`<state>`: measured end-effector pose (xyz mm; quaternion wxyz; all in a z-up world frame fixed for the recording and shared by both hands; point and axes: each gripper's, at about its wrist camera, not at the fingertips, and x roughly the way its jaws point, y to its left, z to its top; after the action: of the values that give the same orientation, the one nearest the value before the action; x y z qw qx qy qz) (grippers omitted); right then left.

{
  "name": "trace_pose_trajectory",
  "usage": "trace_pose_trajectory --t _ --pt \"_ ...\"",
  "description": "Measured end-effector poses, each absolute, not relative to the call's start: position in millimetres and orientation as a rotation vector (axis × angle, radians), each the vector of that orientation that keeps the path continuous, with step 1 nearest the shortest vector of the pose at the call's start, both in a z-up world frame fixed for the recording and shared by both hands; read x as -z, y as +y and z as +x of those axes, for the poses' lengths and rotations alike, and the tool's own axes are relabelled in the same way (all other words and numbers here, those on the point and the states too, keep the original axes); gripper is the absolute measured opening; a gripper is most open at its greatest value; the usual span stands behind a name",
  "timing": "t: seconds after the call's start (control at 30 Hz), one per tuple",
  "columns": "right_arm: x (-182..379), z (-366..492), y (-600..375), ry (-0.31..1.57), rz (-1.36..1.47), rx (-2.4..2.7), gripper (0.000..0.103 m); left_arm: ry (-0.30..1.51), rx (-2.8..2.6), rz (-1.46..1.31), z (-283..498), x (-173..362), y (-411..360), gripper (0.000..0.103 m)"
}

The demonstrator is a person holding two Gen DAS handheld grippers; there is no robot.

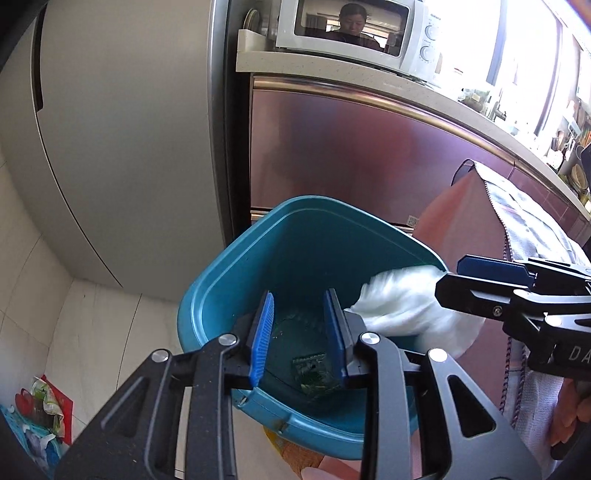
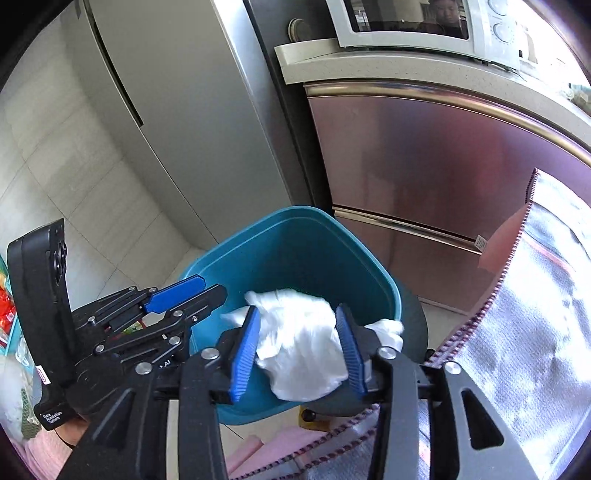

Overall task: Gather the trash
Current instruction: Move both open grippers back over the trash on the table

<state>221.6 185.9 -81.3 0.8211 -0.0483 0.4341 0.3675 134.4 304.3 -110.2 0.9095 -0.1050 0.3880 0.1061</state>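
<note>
I have one teal bin (image 1: 303, 258) in front of me, and I place everything from it. My two grippers hang over its open mouth. The left gripper (image 1: 299, 338) is above the near side of the bin; its blue pads stand apart with nothing between them, so it is released. Straight below it, on the bin's floor, lies one green printed wrapper (image 1: 314, 376), with a few small crumbs around it.

The right gripper (image 2: 301, 350) is over the bin's right rim, and one crumpled white plastic bag (image 2: 303, 343) sits between its two pads. The pads flank the bag on both sides, but I cannot tell whether they press on it or have let go. From the left wrist camera the same bag bulges over the bin's right edge.

Behind the bin I count one tall grey refrigerator (image 1: 122, 147) on the left and one reddish metallic cabinet (image 1: 351, 147) on the right, with one white microwave (image 1: 354, 29) on the counter above the cabinet. The microwave has two round dials; the small brand word above them is too fine for me to read.

Readable writing: "Data Acquisition System" on the left gripper's body in the right wrist view. A small white tag (image 2: 481, 243) on the cabinet is illegible. Left of the bin, on the floor, lies a heap of colourful packets (image 1: 40, 406).
</note>
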Motion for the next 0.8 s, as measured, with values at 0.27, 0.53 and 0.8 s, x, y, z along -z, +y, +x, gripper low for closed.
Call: trace_pose_trajectory --t 0.27,0.53,0.8 --pt "69 198 141 0.841 -0.053 -0.798 0.045 0.722 -0.169 -0.202 112 86 281 0.036" --pt "35 139 41 0.672 0.009 -0.728 0.051 0.601 0.07 -0.148 95 47 208 0.046" --pt "21 85 -66 0.563 0.065 -0.507 0.052 0.559 0.332 -0.043 95 28 98 0.049"
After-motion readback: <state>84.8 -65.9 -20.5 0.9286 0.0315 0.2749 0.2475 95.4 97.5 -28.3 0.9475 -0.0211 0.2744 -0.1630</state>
